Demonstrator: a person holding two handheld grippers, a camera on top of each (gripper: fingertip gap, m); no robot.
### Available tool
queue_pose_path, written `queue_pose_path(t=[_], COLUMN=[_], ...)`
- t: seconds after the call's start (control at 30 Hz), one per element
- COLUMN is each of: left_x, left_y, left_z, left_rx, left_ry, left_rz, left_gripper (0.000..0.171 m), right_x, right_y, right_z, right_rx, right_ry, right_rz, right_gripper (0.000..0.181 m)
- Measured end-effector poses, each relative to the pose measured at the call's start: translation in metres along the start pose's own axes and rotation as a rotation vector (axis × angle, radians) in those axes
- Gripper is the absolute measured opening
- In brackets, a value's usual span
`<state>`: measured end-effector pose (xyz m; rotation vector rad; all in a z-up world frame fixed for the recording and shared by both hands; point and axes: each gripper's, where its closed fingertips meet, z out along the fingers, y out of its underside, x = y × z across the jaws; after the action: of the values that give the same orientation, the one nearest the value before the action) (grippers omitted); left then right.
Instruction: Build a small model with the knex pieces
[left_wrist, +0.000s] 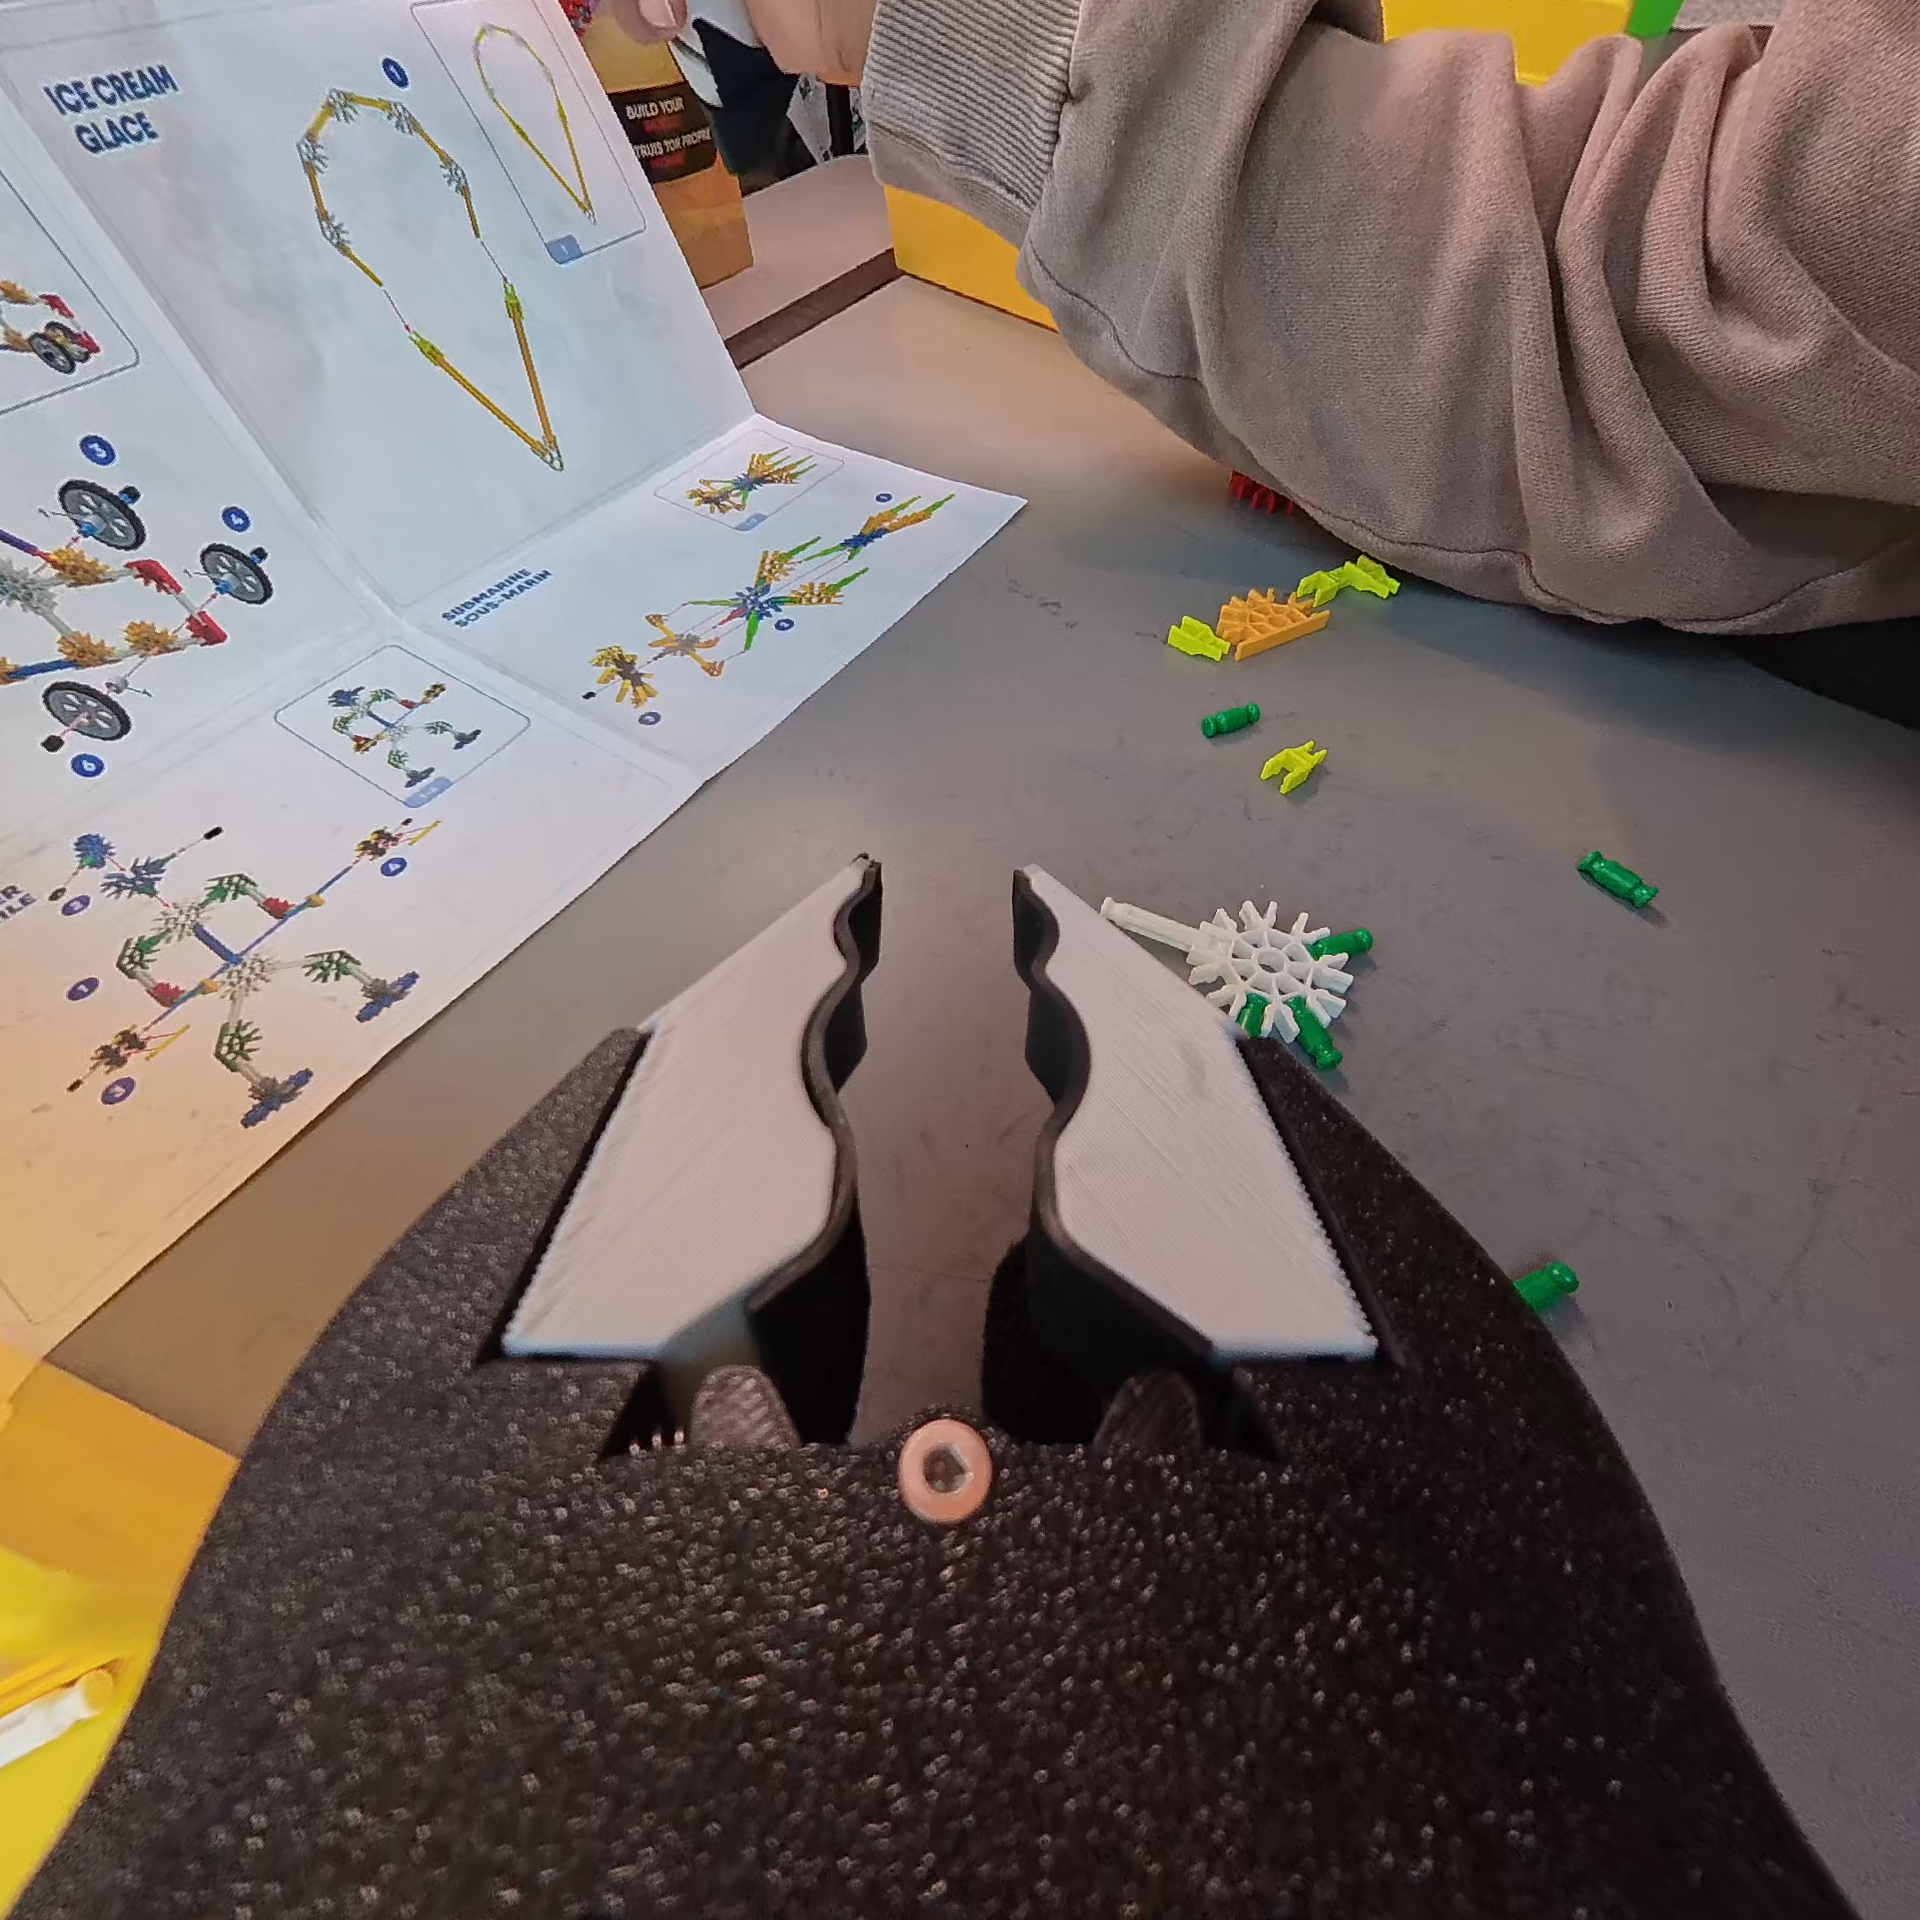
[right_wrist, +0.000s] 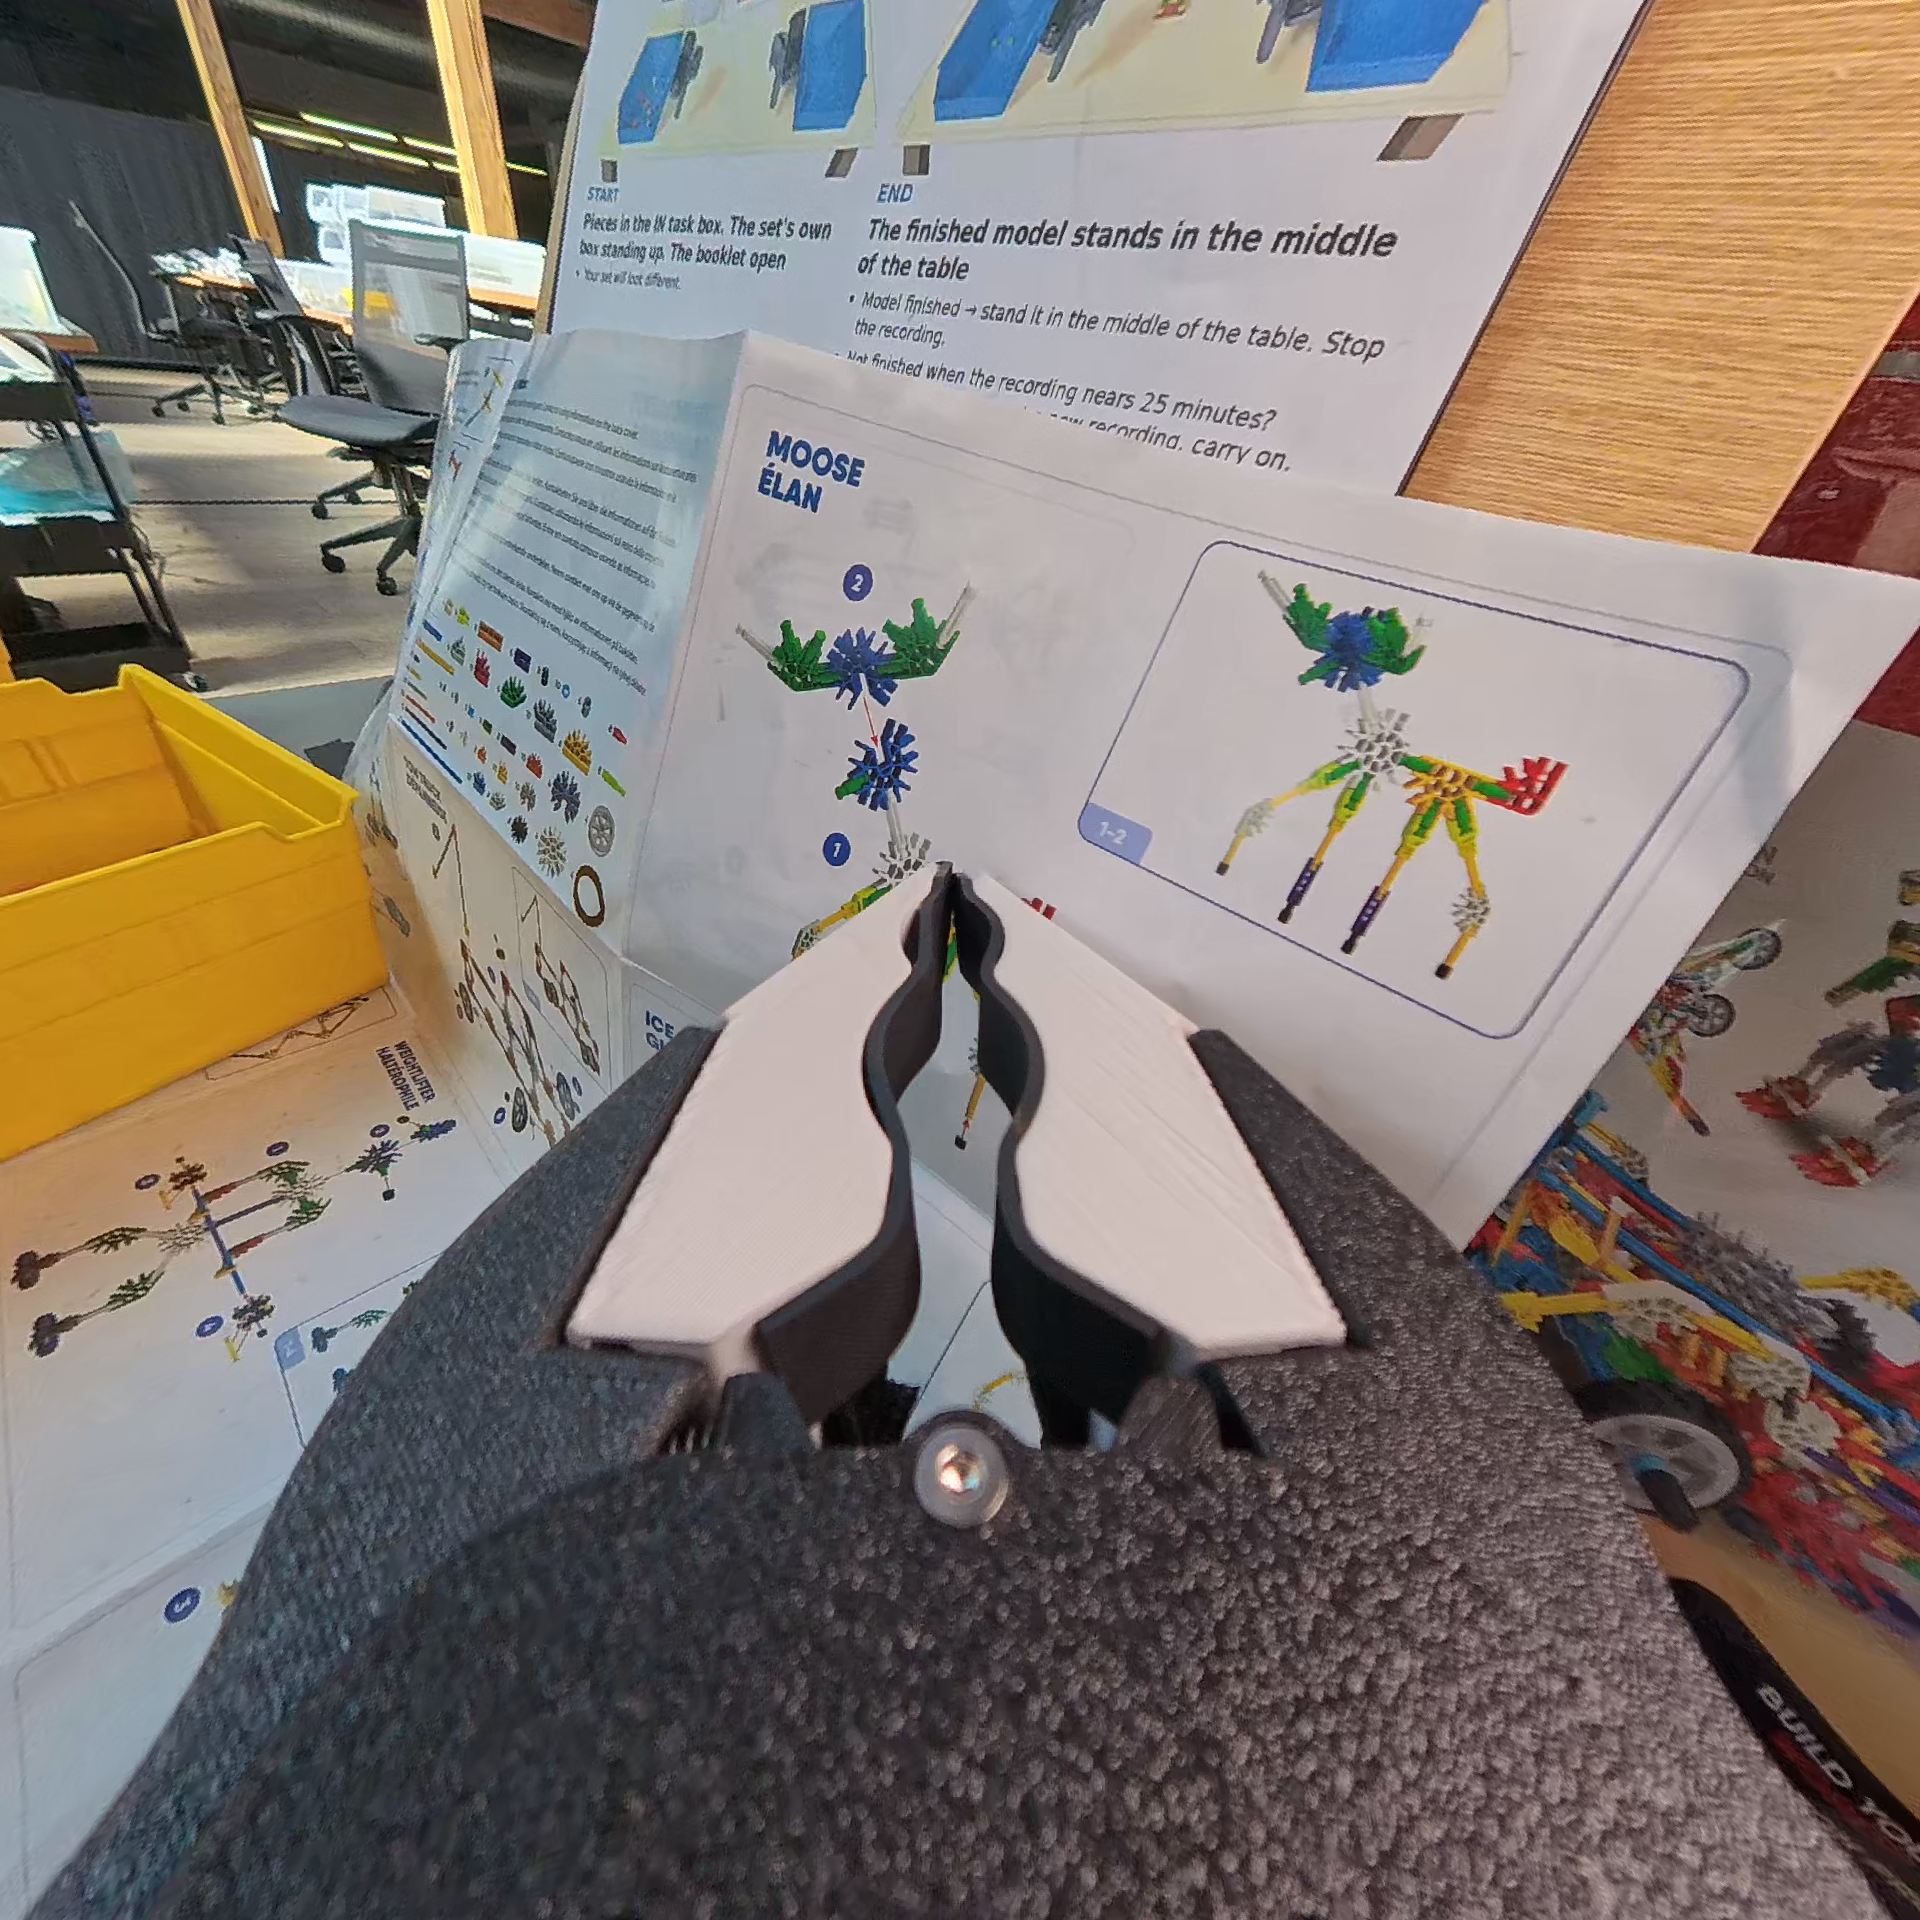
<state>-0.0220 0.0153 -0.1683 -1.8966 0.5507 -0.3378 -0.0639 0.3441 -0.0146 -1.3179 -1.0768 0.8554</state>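
While your left hand-held gripper (left_wrist: 945, 883) is hovering over bench (left_wrist: 1558, 1143), half open, holding nothing, white snowflake piece (left_wrist: 1270, 966) is lying just right of its tip, white rod pointing up-left. Right hand-held gripper (right_wrist: 951, 881) is pinched closed, empty, facing booklet (right_wrist: 1195, 644).

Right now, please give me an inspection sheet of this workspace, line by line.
Surface: grey table, scuffed.
Job's things: white snowflake piece with green pegs and a white rod plugged in; orange piece with lime clips.
Clutter: loose green pegs, lime clip, unfolded instruction sheet.
Grippers: left gripper open, empty, beside the snowflake piece; right gripper shut, empty, facing the sheet.
Cables: nothing seen.
Surroundings: yellow bin, a person's sleeve, office chairs.
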Motion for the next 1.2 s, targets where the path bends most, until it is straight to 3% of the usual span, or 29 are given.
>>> queue_pose_path(t=[1.2], left_x=[-0.0001], left_y=[-0.0002], left_z=[0.0000], left_rx=[0.001], left_ry=[0.000], left_rz=[-0.001], left_gripper=[0.025], right_x=[0.0018], right_y=[0.0029], right_z=[-0.0014], right_rx=[-0.016], right_ry=[-0.012], right_rz=[-0.005], right_gripper=[0.000])
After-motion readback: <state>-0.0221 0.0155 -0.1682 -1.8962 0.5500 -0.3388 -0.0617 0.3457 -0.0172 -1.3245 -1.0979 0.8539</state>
